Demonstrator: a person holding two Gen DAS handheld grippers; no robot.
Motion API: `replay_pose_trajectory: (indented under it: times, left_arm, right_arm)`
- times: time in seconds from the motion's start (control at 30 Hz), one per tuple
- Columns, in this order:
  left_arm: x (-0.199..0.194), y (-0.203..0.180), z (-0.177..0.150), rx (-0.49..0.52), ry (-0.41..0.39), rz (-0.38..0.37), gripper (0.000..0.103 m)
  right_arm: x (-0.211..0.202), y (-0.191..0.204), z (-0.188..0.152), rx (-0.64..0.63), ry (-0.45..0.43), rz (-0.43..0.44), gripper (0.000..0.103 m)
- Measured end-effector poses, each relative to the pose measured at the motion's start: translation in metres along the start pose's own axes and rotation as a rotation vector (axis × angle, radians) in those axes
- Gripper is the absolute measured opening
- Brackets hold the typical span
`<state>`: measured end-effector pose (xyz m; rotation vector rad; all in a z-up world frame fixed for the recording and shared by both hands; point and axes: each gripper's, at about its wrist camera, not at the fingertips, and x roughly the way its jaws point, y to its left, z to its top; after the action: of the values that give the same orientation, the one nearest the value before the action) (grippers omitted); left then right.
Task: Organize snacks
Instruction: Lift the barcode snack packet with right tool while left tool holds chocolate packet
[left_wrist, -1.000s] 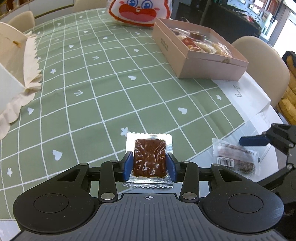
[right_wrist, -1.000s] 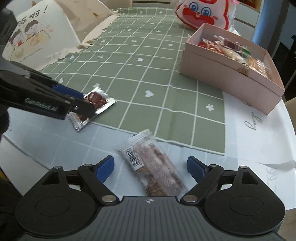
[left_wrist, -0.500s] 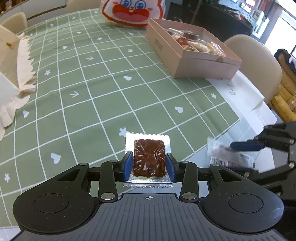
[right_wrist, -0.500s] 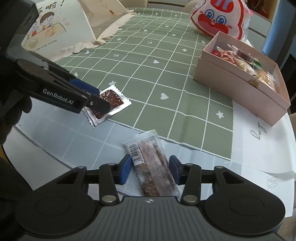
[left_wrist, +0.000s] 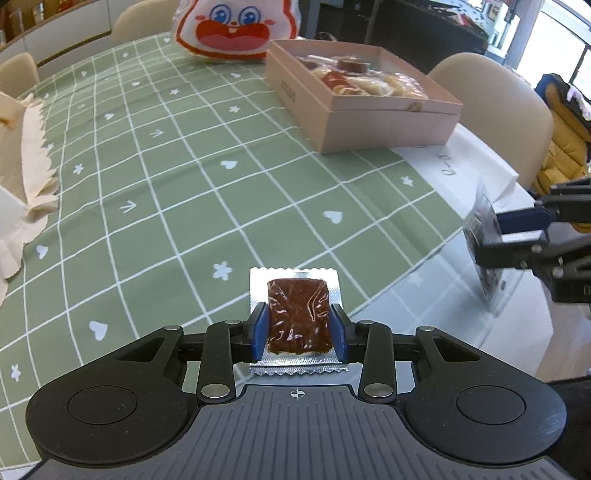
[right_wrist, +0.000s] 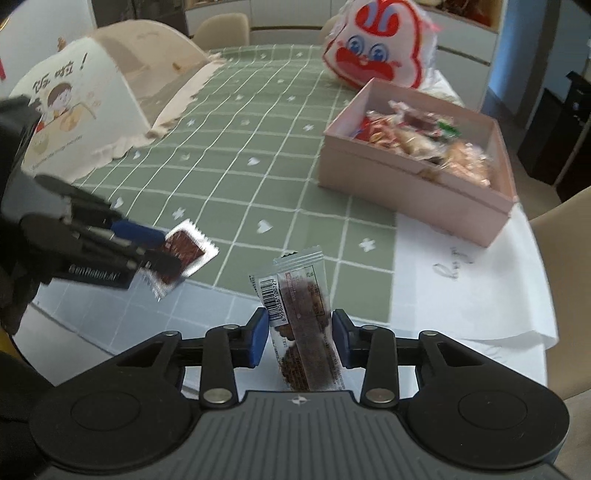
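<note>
Foil-wrapped brown snack (left_wrist: 297, 320) clamped between left gripper (left_wrist: 298, 331) jaws, just closed tighter. Clear snack packet (right_wrist: 300, 317) gripped between right gripper (right_wrist: 299, 338) jaws, lifted off desk (right_wrist: 465, 295). Pink box (right_wrist: 417, 192) beyond.

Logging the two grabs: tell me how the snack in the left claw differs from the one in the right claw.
Shape: the square brown snack is short and flat; the barcoded snack pack is long and narrow.
Wrapper: the square brown snack has silver crimped edges; the barcoded snack pack is clear with a white barcode label.
Pose: the square one lies flat in the left claw; the long one tilts upward in the right claw.
Shared: both are gripped by closing jaws.
</note>
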<state>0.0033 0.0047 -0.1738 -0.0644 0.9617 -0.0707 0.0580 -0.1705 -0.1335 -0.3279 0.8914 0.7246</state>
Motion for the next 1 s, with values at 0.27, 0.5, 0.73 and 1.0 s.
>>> replay_pose_trajectory:
  times: [0.27, 0.5, 0.73, 1.0]
  left_arm:
    - [-0.029, -0.012, 0.035, 0.031, -0.119, -0.020, 0.009]
    - [-0.012, -0.016, 0.034, -0.064, 0.000, -0.050, 0.009]
    - [-0.003, -0.058, 0.019, 0.005, 0.053, -0.013, 0.016]
    - [0.017, -0.105, 0.007, 0.183, 0.106, 0.118, 0.026]
  right_arm:
    - [-0.026, -0.031, 0.014, 0.079, -0.078, 0.015, 0.036]
    - [-0.015, -0.047, 0.012, 0.091, -0.054, -0.014, 0.036]
    - [0.031, -0.042, -0.012, 0.104, 0.031, -0.019, 0.036]
    - [0.039, -0.046, -0.022, 0.069, -0.013, -0.012, 0.053]
